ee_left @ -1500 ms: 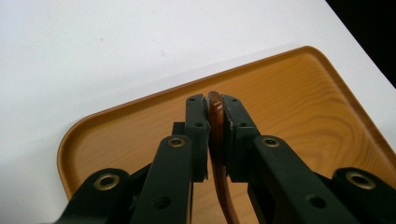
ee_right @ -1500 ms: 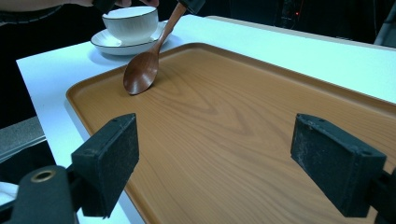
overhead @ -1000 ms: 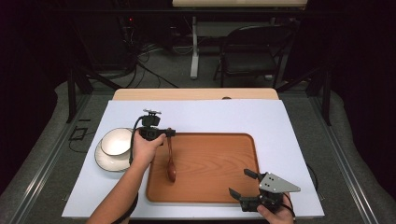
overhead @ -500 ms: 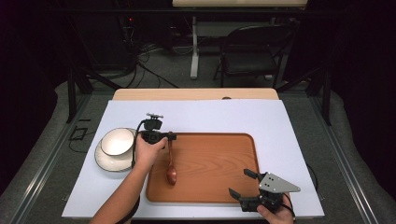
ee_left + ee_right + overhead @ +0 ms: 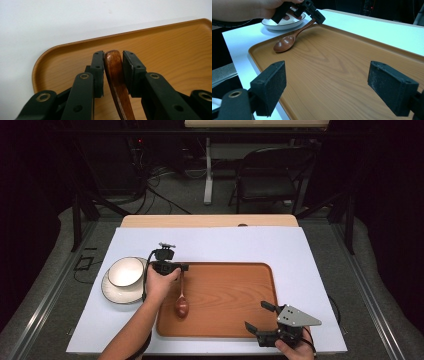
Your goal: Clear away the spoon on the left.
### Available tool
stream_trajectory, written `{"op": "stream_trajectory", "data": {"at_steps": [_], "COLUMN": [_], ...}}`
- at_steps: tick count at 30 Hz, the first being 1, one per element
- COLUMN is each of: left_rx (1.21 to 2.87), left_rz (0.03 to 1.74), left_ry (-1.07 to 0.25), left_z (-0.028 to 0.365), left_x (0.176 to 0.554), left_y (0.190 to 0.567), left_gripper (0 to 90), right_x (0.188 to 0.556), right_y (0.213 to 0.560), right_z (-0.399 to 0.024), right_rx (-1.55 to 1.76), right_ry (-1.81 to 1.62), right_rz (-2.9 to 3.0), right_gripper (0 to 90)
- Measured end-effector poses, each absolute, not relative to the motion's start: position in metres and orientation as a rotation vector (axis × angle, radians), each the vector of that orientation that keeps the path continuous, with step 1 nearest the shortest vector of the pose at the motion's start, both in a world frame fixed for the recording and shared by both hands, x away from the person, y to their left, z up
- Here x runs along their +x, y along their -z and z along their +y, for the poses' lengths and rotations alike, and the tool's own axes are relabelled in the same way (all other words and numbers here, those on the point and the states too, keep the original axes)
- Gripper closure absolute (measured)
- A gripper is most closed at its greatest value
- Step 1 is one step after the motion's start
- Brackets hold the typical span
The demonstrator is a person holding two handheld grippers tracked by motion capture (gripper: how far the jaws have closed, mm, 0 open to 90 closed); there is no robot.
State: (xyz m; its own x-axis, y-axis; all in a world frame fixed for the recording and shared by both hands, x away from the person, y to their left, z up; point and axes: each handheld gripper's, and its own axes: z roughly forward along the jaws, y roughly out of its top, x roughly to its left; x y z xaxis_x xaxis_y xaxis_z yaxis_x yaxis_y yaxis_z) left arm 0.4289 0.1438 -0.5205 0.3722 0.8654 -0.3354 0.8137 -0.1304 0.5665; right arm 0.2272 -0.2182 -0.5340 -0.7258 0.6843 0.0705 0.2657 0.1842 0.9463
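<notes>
We see the left tool (image 5: 181, 267) at the far-left corner of the wooden tray (image 5: 235, 285), jaws clamped on the handle tip of a wooden spoon (image 5: 181, 303). In the left gripper view the handle end (image 5: 113, 65) sits between both pads (image 5: 98, 67), touching each. The spoon runs from that tool toward the person's side; its bowl rests on the tray floor near the left rim, handle end raised, per the right gripper view (image 5: 287, 42).

Right tool (image 5: 260, 317) is over the tray's near-right corner, jaws spread wide, nothing between them; in its own view both pads (image 5: 273, 82) hang above bare tray wood.

A white bowl (image 5: 125, 271) on a white plate (image 5: 120, 292) sits on the white surface (image 5: 310, 255) just left of the tray, beside the left hand (image 5: 159, 282). A chair (image 5: 267, 175) stands on the floor beyond the surface.
</notes>
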Motion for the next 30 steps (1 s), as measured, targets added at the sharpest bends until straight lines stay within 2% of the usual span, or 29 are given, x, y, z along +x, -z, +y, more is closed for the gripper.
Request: {"op": "stream_trajectory", "data": {"at_steps": [18, 30], "left_rx": [1.972, 1.975], "left_rz": [1.514, 1.497], "left_ry": [-0.153, -0.202], "left_z": [0.1397, 0.1415], "left_x": [0.4294, 0.425], "left_y": [0.5301, 0.5252], "left_gripper": [64.8, 53.4], "right_x": [0.2274, 0.2272], "right_y": [0.534, 0.5339], "right_z": [-0.2184, -0.2184], "right_rx": [0.893, 0.892], "right_ry": [-1.556, -1.555], "right_rz": [2.098, 2.097], "right_gripper": [14.9, 14.9]}}
